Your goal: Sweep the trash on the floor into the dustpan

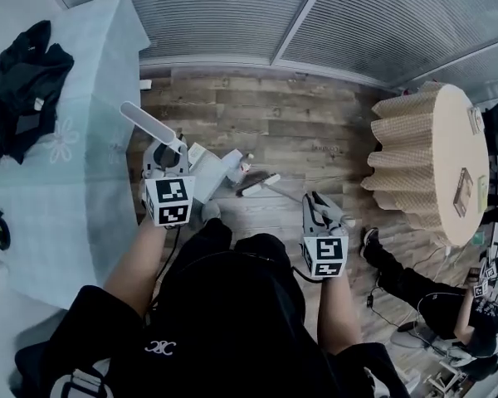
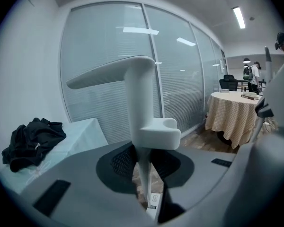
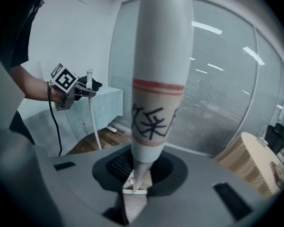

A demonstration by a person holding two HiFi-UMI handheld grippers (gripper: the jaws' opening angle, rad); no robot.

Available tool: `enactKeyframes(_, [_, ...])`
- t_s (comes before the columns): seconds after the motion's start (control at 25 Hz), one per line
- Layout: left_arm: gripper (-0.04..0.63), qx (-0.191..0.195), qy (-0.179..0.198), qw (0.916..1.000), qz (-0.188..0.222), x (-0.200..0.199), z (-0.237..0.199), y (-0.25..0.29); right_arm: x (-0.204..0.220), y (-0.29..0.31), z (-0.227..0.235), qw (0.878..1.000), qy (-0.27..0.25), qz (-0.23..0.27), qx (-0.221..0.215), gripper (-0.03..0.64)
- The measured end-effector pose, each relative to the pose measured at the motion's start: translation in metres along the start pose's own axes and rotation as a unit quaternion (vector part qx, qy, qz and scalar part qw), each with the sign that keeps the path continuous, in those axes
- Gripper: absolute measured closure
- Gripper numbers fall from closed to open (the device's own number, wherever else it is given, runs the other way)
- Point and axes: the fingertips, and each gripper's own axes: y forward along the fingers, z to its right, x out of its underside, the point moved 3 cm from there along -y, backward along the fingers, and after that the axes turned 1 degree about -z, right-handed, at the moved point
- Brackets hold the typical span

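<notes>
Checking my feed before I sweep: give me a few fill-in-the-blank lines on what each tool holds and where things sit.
The left tool is shut on the long white handle of the ___.
The right tool is shut on the marked handle of the ___.
The brush head is down on the ___ floor.
The black garment lies on the table at the person's ___.
Missing words: dustpan; broom; wooden; left.

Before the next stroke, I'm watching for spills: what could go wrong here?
The trash lies beside the dustpan; a hard flick of the broom might scatter it past. The left gripper pinches only the dustpan's thin handle, so the pan may swivel. A seated person's shoe lies near the right gripper; a backswing could hit it.
</notes>
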Motion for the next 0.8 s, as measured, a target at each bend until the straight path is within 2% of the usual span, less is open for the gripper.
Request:
enactKeyframes(0.28, [0.512,-0.037,-0.001,0.9992,-0.011,0.015,-0.027,0.061,0.010,0.045,-0.001,0.998,-0.047,-0.040,-0.029,0.546])
enactKeyframes(0.56, [0.511,-0.045,-0.002,0.9989,-0.015,0.026,-0.029,0.111,0.032,0.074,0.007,0.994,-0.065,-0.083,-0.040,0.547])
enactKeyframes(0.8, [0.511,-0.040,0.020,0.9984,-0.034,0.054,-0.014,0.151,0.041,0.081,0.007,0.990,-0.090,-0.098,-0.049,0.547])
